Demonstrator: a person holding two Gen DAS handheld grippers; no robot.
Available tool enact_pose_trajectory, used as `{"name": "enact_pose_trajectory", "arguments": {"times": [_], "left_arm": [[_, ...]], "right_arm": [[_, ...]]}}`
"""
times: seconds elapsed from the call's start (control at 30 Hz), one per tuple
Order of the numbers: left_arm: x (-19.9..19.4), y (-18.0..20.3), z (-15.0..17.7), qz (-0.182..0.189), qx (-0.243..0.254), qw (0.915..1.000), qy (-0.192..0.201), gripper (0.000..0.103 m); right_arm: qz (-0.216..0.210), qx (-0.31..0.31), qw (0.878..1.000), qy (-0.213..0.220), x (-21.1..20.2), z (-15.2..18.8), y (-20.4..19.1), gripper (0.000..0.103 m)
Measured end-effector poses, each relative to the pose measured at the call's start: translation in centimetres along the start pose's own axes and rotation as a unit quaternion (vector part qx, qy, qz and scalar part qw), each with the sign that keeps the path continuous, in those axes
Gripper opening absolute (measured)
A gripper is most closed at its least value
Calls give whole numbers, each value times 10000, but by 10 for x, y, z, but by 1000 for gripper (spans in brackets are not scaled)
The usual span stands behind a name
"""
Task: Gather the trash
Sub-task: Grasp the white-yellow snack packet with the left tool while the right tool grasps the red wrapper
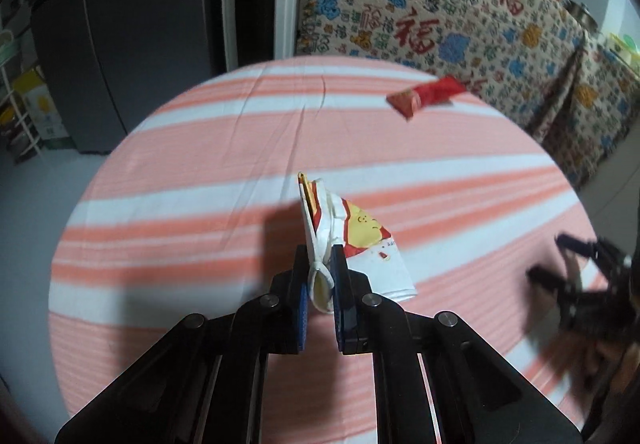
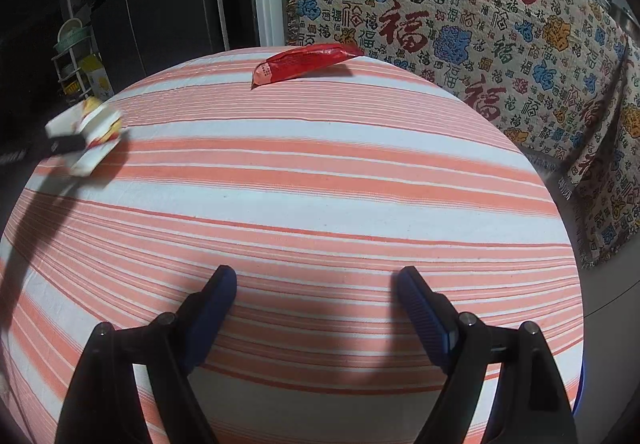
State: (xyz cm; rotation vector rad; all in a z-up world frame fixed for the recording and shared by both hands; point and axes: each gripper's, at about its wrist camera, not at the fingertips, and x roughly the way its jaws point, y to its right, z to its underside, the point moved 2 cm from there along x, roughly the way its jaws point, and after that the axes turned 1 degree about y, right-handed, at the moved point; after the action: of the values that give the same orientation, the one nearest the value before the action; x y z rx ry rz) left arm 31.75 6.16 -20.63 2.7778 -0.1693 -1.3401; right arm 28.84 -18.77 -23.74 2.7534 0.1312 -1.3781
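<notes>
The crushed paper cup (image 1: 352,240) is clamped in the left claw (image 1: 322,276), lifted above the table (image 1: 200,180). The red wrapper (image 2: 304,62) lies near the far edge, not collected yet. The right claw (image 2: 316,284) stands apart, empty, above the near edge.

both wrist views angled down, close over shared striped table (image 1: 192,148)

A round table (image 2: 320,204) is covered in an orange-and-white striped cloth; a red wrapper (image 2: 304,62) (crinkled) lies near its far edge.
</notes>
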Motion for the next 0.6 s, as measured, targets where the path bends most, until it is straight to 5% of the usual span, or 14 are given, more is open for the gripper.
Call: {"name": "enact_pose_trajectory", "arguments": {"times": [0.07, 0.13, 0.2, 0.6], "left_arm": [[5, 2, 7, -126, 128, 9998, -43, 24], [11, 3, 11, -250, 202, 9995, 15, 70], [16, 3, 14, -299, 206, 9993, 125, 82], [23, -3, 12, -214, 54, 9997, 97, 92]], "right_arm": [[-62, -98, 9999, -19, 1, -1, -1, 86], [-179, -151, 9997, -62, 3, -7, 1, 86], [-282, 76, 9996, -57, 7, -18, 5, 86], [-656, 1643, 9842, -80, 112, -140, -13, 84]]}}
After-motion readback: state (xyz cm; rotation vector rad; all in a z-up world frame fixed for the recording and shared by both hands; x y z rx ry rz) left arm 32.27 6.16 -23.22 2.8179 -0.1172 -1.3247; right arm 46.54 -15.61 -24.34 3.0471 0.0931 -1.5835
